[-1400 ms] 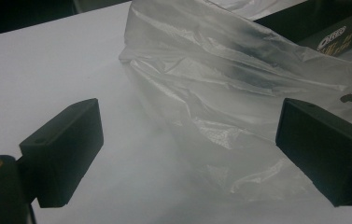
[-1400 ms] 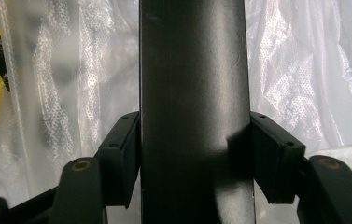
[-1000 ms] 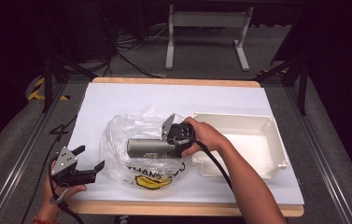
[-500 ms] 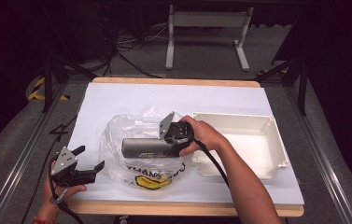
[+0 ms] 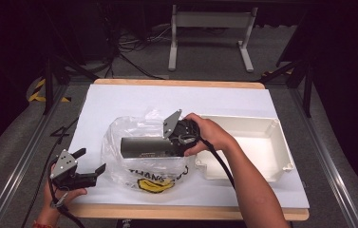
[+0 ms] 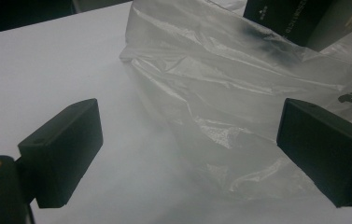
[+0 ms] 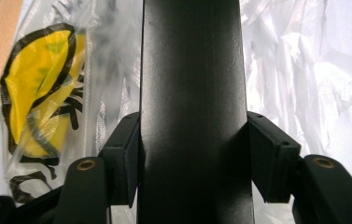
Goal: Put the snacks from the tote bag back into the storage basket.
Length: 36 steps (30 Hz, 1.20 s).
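The crinkled clear plastic bag with a yellow smiley print [image 5: 143,156] veils the far end of the long dark rectangular box [image 5: 146,146], blurring its lettering. The right tongs [image 7: 192,154] clamp that box at the bag's mouth. The left tongs [image 5: 89,162] gape wide just outside the bag, near the tabletop [image 5: 119,97] front edge; the white plastic tray [image 5: 262,128] sits beyond the bag.

The bag [image 5: 148,156] print is half hidden under the box [image 5: 143,147]. The box's far end runs off the right gripper view's top edge.
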### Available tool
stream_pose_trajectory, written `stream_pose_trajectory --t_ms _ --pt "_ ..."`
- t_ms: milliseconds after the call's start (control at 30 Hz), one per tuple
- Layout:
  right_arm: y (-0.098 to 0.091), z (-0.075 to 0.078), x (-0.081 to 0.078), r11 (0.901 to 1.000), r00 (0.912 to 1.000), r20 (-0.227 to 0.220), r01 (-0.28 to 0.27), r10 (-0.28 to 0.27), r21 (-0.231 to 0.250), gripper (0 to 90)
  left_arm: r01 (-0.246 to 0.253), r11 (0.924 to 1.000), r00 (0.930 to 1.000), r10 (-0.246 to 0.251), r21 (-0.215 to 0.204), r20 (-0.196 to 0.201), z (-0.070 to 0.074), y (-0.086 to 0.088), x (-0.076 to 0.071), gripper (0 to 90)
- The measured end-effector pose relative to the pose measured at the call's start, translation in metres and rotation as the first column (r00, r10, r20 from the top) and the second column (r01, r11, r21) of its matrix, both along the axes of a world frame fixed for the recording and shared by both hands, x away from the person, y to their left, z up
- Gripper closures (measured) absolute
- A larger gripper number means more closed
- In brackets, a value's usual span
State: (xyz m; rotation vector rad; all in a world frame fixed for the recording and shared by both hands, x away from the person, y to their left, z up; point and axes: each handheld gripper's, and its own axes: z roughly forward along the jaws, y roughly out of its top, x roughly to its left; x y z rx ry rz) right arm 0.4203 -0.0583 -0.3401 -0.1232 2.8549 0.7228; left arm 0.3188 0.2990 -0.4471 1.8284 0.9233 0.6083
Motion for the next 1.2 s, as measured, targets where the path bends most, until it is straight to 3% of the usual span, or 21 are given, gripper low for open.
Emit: stream_pose_trajectory --t_ms 667,867,1200 --pt "-0.031 0.029 -0.005 0.9992 0.9989 0.045 0.006 -0.008 0.038 43.1 -0.004 1.0000 1.0000 0.004 0.007 -0.003 0.000 -0.001 0.000 7.8" --pt "-0.049 0.039 -0.006 0.9976 0.9986 0.050 0.014 -0.018 0.068 43.1 -0.004 0.9999 1.0000 0.004 0.010 -0.007 0.000 -0.001 0.000 7.8" --pt "-0.081 0.050 -0.011 0.9968 0.9970 0.062 0.042 -0.046 0.068 43.1 -0.006 0.9999 1.0000 0.006 0.010 -0.005 0.000 -0.001 0.000 7.8"
